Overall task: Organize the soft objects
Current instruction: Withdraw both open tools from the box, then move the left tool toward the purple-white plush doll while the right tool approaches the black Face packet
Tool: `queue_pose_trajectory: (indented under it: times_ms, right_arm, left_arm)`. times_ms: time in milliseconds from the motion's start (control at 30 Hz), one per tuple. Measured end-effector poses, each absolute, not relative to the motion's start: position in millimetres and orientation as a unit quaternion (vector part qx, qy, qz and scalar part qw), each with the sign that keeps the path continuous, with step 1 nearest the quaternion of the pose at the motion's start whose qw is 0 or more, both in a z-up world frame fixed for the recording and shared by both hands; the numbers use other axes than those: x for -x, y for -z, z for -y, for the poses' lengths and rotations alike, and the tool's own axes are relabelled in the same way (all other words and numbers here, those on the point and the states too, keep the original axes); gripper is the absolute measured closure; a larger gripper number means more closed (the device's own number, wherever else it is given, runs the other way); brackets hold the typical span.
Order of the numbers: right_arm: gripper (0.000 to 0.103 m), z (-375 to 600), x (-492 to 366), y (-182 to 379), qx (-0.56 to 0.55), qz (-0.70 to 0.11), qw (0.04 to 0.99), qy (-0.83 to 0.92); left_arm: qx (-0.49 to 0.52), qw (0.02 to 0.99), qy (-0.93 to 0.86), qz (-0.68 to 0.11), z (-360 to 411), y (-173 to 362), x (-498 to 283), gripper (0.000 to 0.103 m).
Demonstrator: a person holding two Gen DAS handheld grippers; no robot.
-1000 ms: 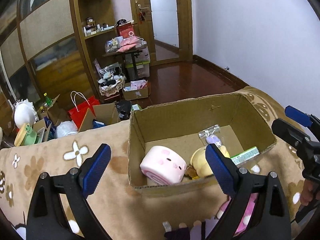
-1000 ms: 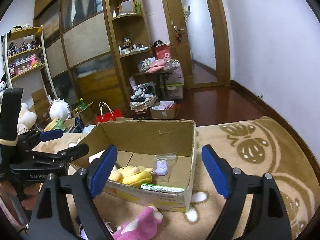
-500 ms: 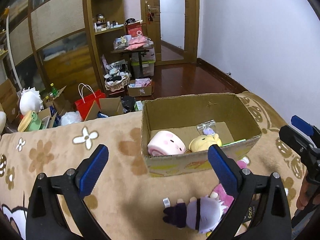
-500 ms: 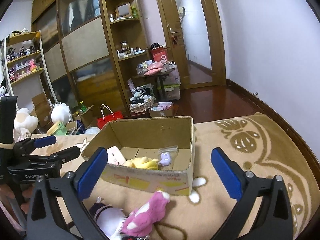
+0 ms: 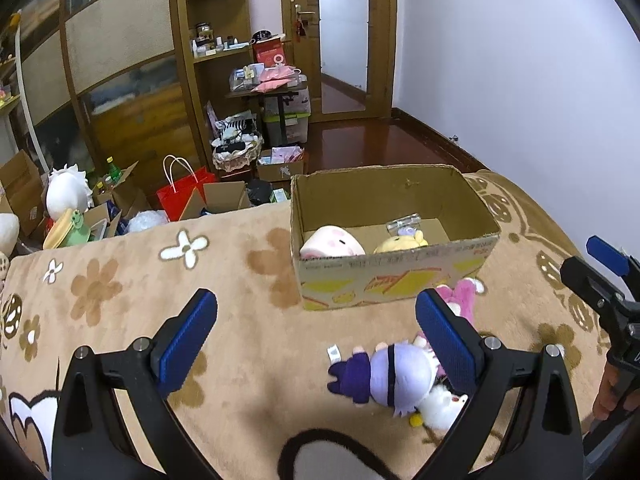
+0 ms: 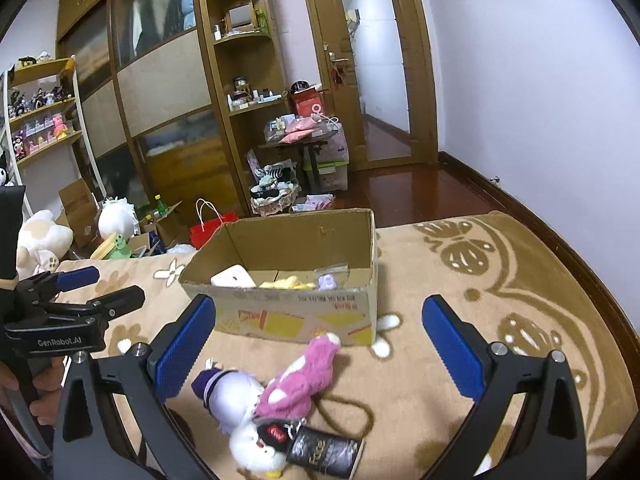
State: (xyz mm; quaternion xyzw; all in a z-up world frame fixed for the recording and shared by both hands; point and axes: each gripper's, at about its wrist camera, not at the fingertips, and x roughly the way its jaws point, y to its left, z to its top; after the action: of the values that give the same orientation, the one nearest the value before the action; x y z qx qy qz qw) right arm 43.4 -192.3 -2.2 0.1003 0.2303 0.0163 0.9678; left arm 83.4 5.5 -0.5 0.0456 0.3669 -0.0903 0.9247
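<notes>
Both tongs spread wide, gripping nothing: left gripper [image 5: 316,336], right gripper [image 6: 320,340]. Purple plush [image 5: 394,376] lower centre-right, touching pink plush [image 6: 300,376], just before cardboard box [image 5: 396,280]. Probably light, squashy, non-slip; best pinched across the round body. Only in right view: black card [image 6: 324,450] beneath the pile.
</notes>
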Motion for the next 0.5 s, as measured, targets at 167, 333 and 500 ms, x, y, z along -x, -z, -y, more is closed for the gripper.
queue_pose_trajectory:
  times_ms: [167,333,500]
  right_arm:
    - [0.0,189,-31,8,-0.104,-0.242,0.965,-0.012]
    - [0.0,186,-23,16,-0.101,-0.255,0.962,-0.008]
    - [0.0,183,-20,23,-0.106,-0.264,0.959,-0.009]
  left_arm:
    - [-0.044,0.92,0.089,-0.379,-6,3,-76,0.004]
    - [-0.043,0.916,0.094,-0.387,-5,5,-72,0.004]
    - [-0.047,0.913,0.093,-0.395,-4,10,-72,0.004]
